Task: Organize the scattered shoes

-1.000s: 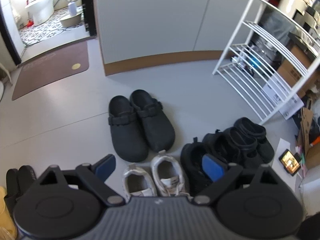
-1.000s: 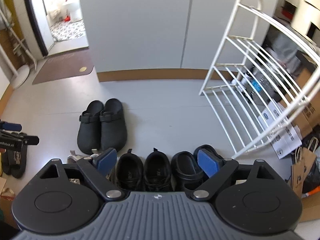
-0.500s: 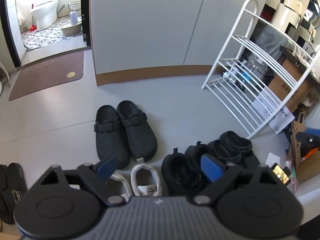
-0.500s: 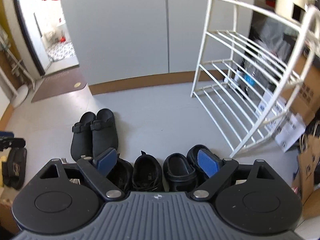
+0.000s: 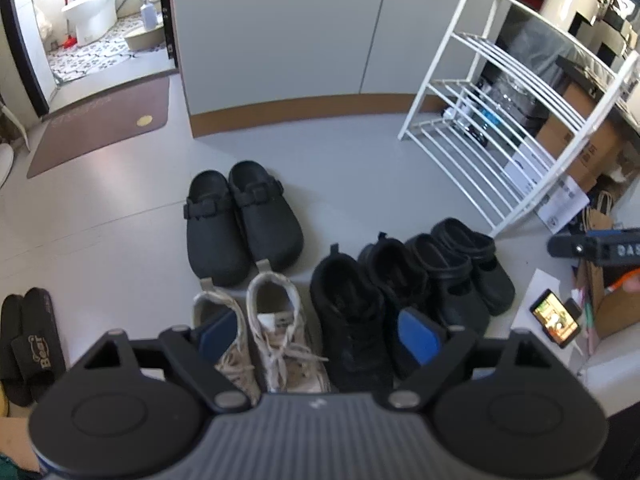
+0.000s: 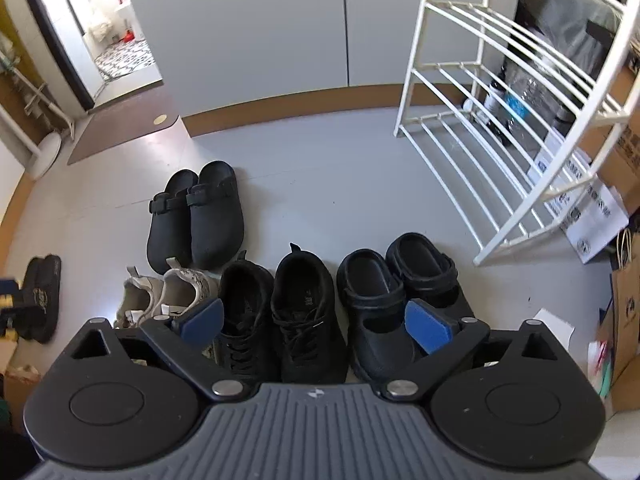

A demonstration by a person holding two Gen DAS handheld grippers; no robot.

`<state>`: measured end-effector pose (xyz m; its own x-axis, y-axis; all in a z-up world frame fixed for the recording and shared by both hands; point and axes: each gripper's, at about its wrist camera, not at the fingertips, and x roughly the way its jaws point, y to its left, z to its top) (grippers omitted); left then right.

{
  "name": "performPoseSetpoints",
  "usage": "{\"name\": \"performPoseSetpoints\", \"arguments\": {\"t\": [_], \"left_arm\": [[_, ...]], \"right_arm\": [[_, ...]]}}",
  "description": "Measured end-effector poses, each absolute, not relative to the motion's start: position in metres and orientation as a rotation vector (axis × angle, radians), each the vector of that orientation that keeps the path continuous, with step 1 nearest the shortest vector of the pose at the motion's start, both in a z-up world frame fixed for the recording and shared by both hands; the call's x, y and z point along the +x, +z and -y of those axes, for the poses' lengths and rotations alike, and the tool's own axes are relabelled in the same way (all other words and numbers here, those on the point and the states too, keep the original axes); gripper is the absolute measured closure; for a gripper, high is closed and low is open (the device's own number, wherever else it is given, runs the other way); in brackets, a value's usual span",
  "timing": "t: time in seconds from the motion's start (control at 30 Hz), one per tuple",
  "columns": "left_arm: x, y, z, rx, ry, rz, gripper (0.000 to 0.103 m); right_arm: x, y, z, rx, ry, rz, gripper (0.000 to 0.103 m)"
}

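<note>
Shoes are sitting in a row on the grey floor, toes toward the cameras: white sneakers, black lace-up sneakers, black strap clogs, pair beside pair. Black buckle clogs are standing just beyond the white sneakers, farther from the grippers. Left gripper is hovering above the white sneakers and the nearer black sneaker, jaws spread wide, nothing between the blue pads. Right gripper is hovering over the black lace-up sneakers, one pad in front of a strap clog; its jaws have just been opening and are standing wide, gripping nothing. Black slides are lying well apart to the left of the left gripper. White wire shoe rack is standing ahead and to the right of both grippers, shelves bare. Beyond it, cardboard boxes; a phone with lit screen is lying on the floor right of the left gripper. Brown doormat is lying far ahead on the left
</note>
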<state>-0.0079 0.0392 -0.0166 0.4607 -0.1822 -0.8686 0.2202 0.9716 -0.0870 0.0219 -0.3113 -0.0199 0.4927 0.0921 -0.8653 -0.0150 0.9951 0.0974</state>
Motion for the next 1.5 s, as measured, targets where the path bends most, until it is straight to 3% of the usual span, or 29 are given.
{"name": "performPoseSetpoints", "arguments": {"t": [0.77,1.5], "left_arm": [[0.004,-0.113,-0.005,0.124,-0.420,-1.275,0.007],[0.024,-0.137,0.028,0.124,-0.488,-1.310,0.007]], "right_arm": [[0.034,-0.056,0.327,-0.041,0.135,-1.206,0.003],[0.041,-0.092,0.370,-0.162,0.193,-1.281,0.003]]}}
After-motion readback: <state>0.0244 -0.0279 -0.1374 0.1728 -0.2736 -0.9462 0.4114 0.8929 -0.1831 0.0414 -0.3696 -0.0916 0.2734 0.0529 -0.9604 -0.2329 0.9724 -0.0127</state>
